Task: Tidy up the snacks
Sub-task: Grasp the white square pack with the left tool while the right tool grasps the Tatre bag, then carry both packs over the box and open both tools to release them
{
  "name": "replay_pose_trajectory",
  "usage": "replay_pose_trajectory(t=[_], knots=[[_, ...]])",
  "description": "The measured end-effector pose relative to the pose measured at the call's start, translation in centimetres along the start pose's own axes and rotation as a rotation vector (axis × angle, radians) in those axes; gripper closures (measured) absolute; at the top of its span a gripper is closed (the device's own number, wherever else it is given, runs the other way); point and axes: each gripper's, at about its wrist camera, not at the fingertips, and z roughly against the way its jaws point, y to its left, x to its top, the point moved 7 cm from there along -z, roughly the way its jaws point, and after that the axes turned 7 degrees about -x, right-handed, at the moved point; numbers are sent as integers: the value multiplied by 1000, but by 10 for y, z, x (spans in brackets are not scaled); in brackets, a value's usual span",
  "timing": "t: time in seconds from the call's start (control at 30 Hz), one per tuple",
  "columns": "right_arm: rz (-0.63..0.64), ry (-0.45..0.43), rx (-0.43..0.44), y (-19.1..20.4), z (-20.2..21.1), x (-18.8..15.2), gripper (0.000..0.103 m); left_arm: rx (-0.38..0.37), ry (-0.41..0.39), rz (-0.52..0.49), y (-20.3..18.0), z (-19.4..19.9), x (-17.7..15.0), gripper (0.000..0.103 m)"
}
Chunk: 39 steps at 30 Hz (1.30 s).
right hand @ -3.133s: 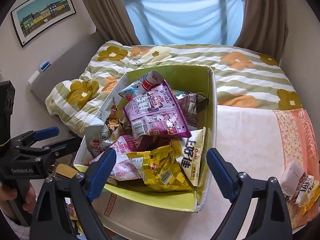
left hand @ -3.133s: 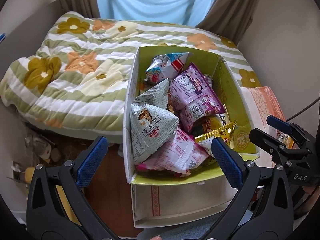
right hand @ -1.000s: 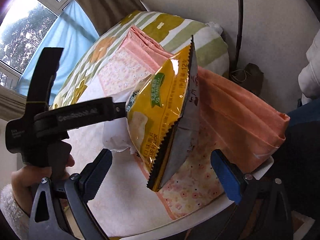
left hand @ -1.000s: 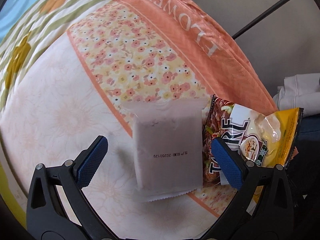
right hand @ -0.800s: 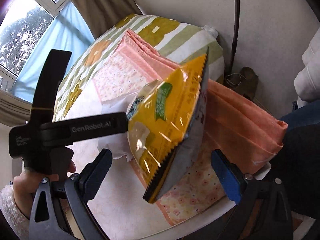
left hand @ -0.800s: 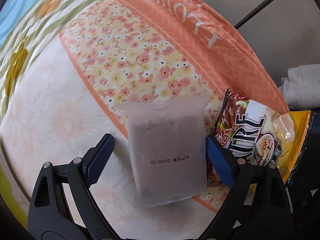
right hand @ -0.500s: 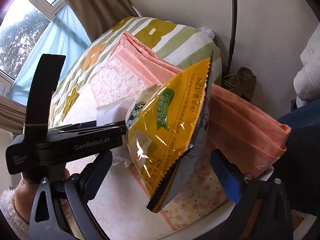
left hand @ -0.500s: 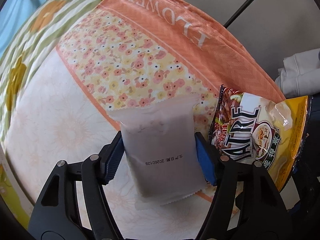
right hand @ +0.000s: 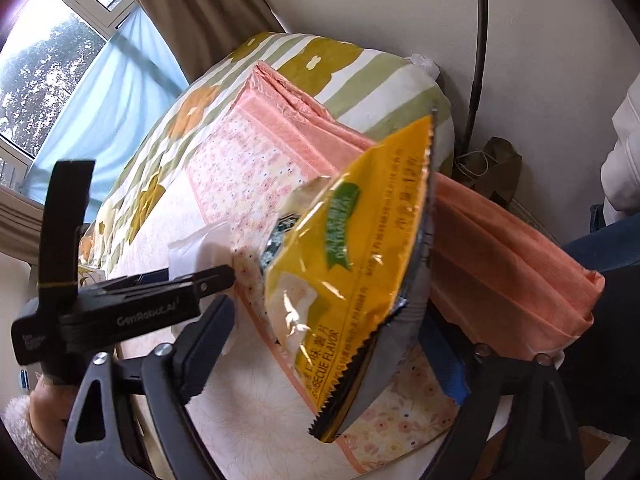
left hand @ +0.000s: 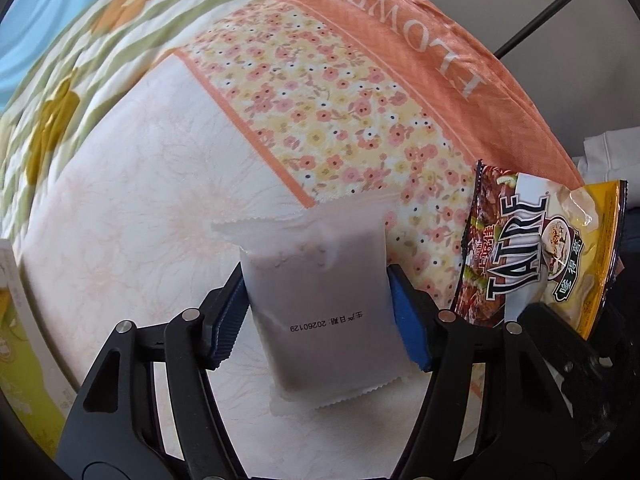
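Note:
My left gripper (left hand: 316, 308) is shut on a frosted white snack packet (left hand: 320, 300) with a printed date, its blue pads pressed on both sides, over the pink floral cloth (left hand: 328, 92). My right gripper (right hand: 320, 340) is shut on a yellow and brown chip bag (right hand: 348, 264), held upright. The same bag (left hand: 540, 256) shows at the right of the left wrist view. In the right wrist view the left gripper (right hand: 132, 304) and the white packet (right hand: 196, 252) sit just left of the bag.
The edge of the green snack box (left hand: 12, 320) shows at the far left. A striped flowered quilt (right hand: 320, 60) lies behind the cloth. A black pole (right hand: 480, 40) and a wall stand to the right. A window with curtains (right hand: 80, 80) is behind.
Both grippers left the snack box and went to the two packets on the cloth. The left jaws closed on the white packet. The right jaws closed on the yellow bag.

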Motion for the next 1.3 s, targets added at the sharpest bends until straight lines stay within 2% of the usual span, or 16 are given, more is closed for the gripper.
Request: replay_pose_trajectory(t=[0.07,0.2,0.27,0.53,0.7,0.87,1.0,1.3], knots=[[-28,20,15,-3,-4,2,38,1,-2,9,3,1,-3,40],[-38,23,39,-5,-3,5,43,6,-14,24,5,6,-6,40],[-17,16,39,-4,0,6,51,8,-25,33,-3,15,-15,40],[66,-25,78,7,21,14,54,20,-92,84,-4,51,-22,42],[170,-46,108,27,39,21,54,26,-163,144,0,89,-27,42],[324,-77,181,67,66,31,54,34,-269,236,15,143,-36,43],[434,-90,260,109,85,35,54,75,-358,308,38,191,-51,43],[630,-97,423,216,110,13,54,176,-478,485,116,273,-118,43]])
